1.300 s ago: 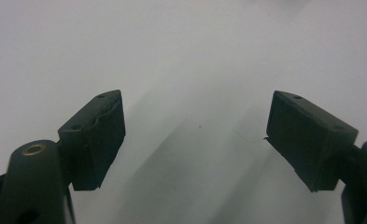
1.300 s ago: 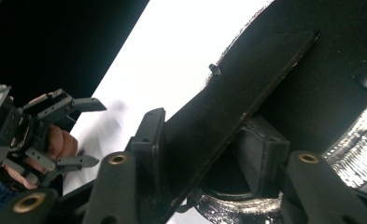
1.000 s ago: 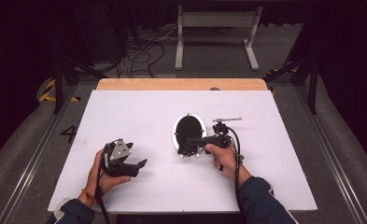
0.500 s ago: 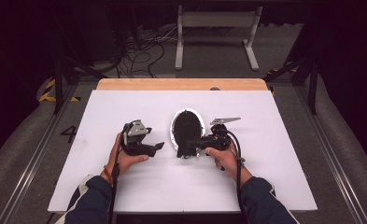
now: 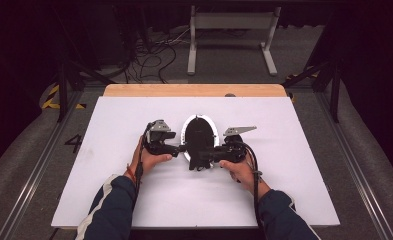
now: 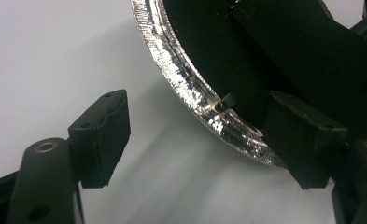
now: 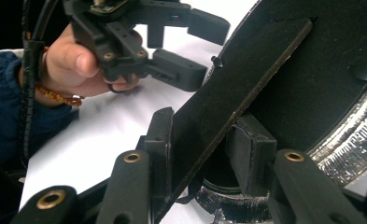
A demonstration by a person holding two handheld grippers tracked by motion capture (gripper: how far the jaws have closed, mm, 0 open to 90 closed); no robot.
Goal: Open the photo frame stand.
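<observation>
Straddling the oval frame's (image 6: 190, 88) silvery rim, open left gripper (image 6: 195, 140) closing; right gripper (image 7: 200, 154) clamping its black stand (image 7: 246, 79).

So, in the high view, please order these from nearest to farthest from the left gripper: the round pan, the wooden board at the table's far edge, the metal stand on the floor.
From the left gripper:
1. Round pan, just beside it, at the middle of the table.
2. Wooden board, along the table's far edge.
3. Metal stand, on the floor beyond the table.

Black round pan (image 5: 200, 136) with shiny silver rim, flat black handle (image 7: 237, 93), mid-table
</observation>
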